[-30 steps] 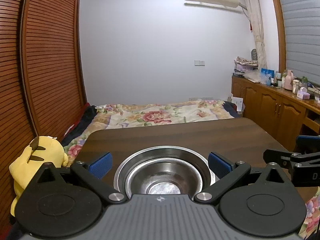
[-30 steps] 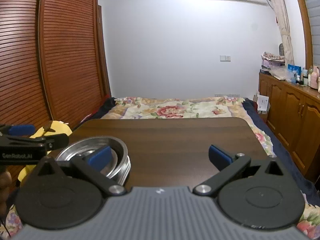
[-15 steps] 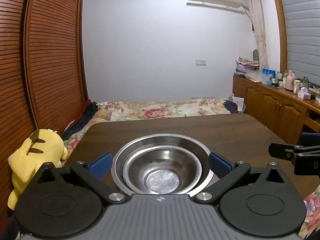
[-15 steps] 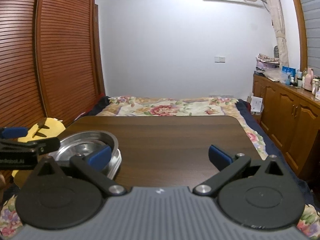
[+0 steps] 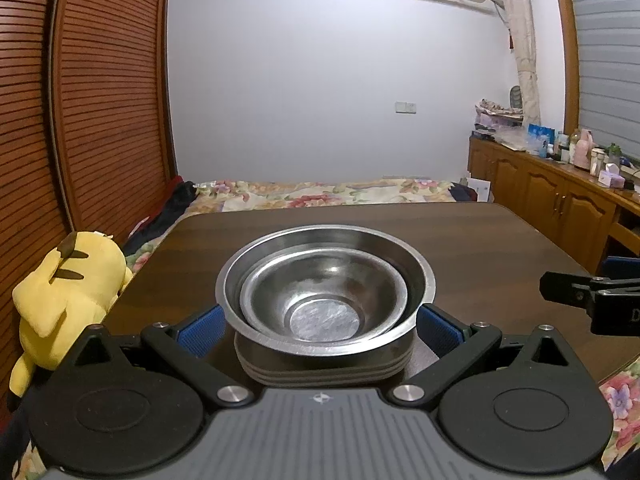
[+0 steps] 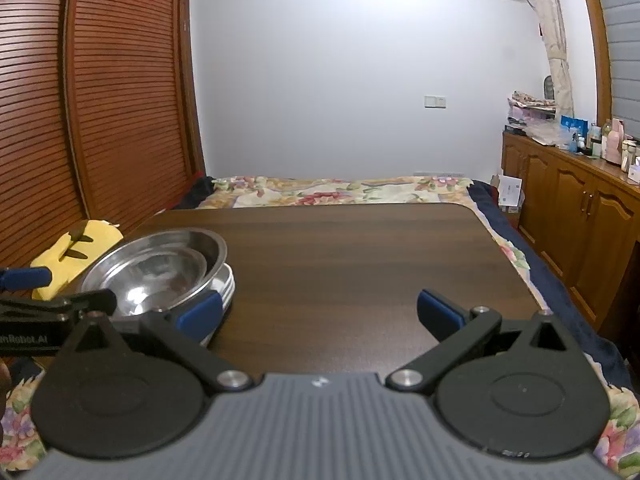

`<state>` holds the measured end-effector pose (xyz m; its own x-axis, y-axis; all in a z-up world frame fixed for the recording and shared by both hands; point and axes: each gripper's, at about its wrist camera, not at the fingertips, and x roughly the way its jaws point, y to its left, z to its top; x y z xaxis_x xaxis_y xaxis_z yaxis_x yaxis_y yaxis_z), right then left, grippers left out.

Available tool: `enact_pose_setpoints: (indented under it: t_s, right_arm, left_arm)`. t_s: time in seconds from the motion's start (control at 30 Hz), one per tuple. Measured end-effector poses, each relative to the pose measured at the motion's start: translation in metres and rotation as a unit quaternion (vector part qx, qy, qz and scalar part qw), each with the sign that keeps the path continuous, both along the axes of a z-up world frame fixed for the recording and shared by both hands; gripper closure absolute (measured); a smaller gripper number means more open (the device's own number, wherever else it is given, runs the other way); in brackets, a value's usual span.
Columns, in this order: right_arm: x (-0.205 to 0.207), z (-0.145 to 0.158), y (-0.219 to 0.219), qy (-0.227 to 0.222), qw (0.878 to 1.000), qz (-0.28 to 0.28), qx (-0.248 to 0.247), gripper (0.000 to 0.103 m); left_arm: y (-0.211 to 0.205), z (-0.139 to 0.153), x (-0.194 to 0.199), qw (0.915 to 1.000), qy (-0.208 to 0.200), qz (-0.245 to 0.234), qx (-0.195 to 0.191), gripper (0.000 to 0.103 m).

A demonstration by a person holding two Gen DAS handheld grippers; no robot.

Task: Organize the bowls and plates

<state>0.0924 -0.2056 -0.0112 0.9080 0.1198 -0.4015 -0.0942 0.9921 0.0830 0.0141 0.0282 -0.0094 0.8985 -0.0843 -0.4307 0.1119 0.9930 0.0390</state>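
Note:
Two nested steel bowls (image 5: 324, 280) sit on a short stack of grey plates (image 5: 320, 370) near the left front of the dark wooden table (image 5: 480, 240). My left gripper (image 5: 320, 330) is open, its blue pads level with the near side of the stack, one on each side, touching nothing. In the right wrist view the bowls (image 6: 160, 268) and plates (image 6: 229, 284) lie at the left, beside my left finger. My right gripper (image 6: 319, 313) is open over bare table (image 6: 360, 248), with nothing between its fingers.
A yellow plush toy (image 5: 68, 280) leans at the table's left edge. A bed with a floral cover (image 5: 320, 192) lies beyond the far edge. Wooden cabinets (image 6: 580, 216) run along the right, and louvred wardrobe doors (image 5: 100, 100) line the left.
Both grippers have drawn back from the bowls, which now sit farther ahead in both views. The plates under the bowls have come into sight in the left wrist view.

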Motion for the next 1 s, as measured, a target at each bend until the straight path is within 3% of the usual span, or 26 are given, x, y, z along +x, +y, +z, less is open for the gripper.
enact_pose_setpoints:
  t_s: [1.0]
  right_arm:
    - [-0.0004,-0.0022,-0.0030,0.001,1.000,0.000,-0.005,0.000]
  left_arm:
    - [0.0041,-0.0004,-0.0001,1.0000,-0.002,0.006,-0.005,0.000]
